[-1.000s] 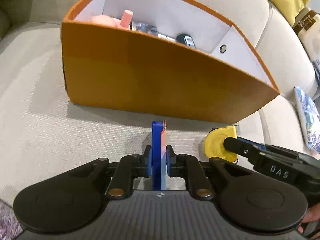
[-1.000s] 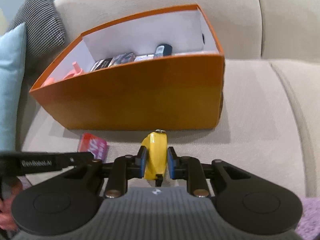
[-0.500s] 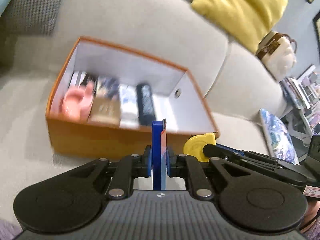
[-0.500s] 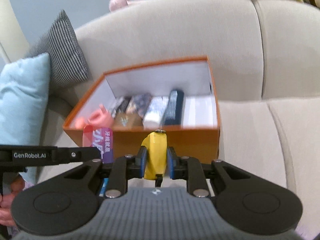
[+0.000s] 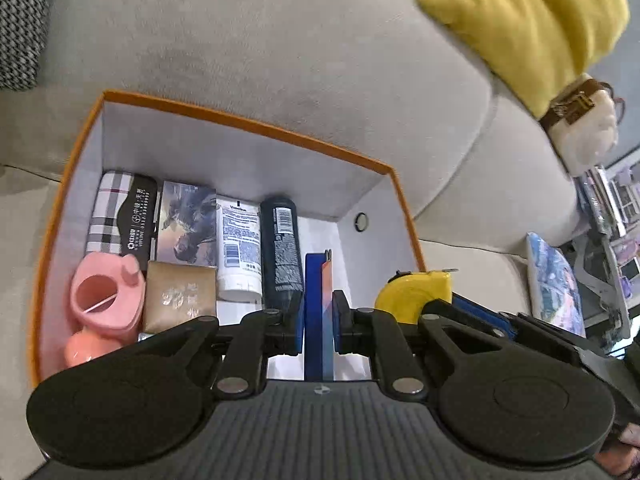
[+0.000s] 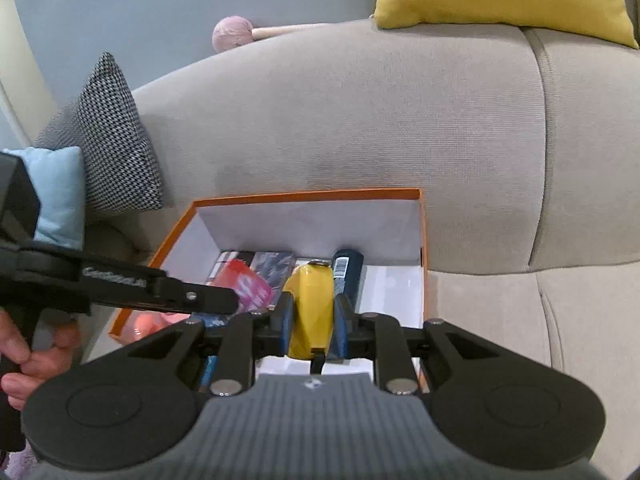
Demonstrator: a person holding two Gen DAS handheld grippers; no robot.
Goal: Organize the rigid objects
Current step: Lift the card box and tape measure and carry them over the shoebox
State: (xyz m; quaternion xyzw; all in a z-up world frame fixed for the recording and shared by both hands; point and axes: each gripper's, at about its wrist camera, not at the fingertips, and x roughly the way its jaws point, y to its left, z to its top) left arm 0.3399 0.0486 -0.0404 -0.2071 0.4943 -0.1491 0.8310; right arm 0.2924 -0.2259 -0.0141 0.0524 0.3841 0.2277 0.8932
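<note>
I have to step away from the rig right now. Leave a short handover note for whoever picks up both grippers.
Left gripper: shut on a thin blue card pack, held edge-on over the open right end of the orange box.
Right gripper: shut on the yellow tape measure, held at the box's right side.
Done: plaid case, picture box, white tube, dark bottle, tan pack and pink holder already lie in rows inside the box, which sits on the sofa.
Left: lower both held items into the bare white floor at the right end, then release.
</note>
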